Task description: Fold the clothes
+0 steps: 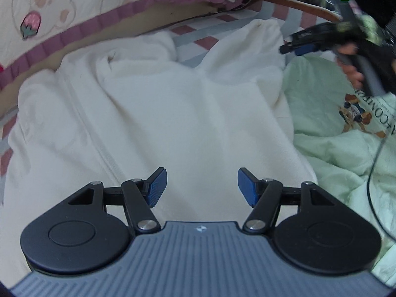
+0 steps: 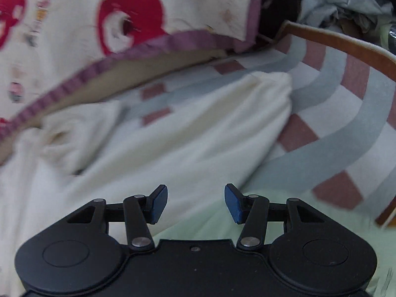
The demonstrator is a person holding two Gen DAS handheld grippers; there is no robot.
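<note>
A: Left gripper (image 1: 201,185) state?
B: Spread wide, blue pads (image 1: 156,188) apart, nothing between. Hovering over cream fleece garment (image 1: 153,113), not touching as far as visible.
A: Garment position?
B: Spread flat directly ahead of and under left gripper, zipper line (image 1: 99,143) running ahead-left of left pad. One sleeve (image 2: 222,113) stretched ahead toward far edge, over plaid sheet (image 2: 346,128).
A: Right gripper (image 2: 195,204)?
B: Also parted, empty. Seen again from left wrist view, up ahead-right, blurred, held in a hand (image 1: 351,66).
A: Under right gripper?
B: Pale green shirt (image 2: 205,220) just below pads; cream fleece ahead-left of them. From left view, green shirt (image 1: 321,128) lying right of gripper, touching fleece edge, cartoon bear print (image 1: 358,116) and lettering showing.
A: Background?
B: Bear-and-strawberry quilt (image 1: 74,7) with purple border beyond fleece, ahead-left. Wooden bed rail (image 2: 346,42) ahead-right, grey crumpled clothes pile (image 2: 346,0) behind rail. Black cable (image 1: 371,173) trailing across green shirt, far right.
</note>
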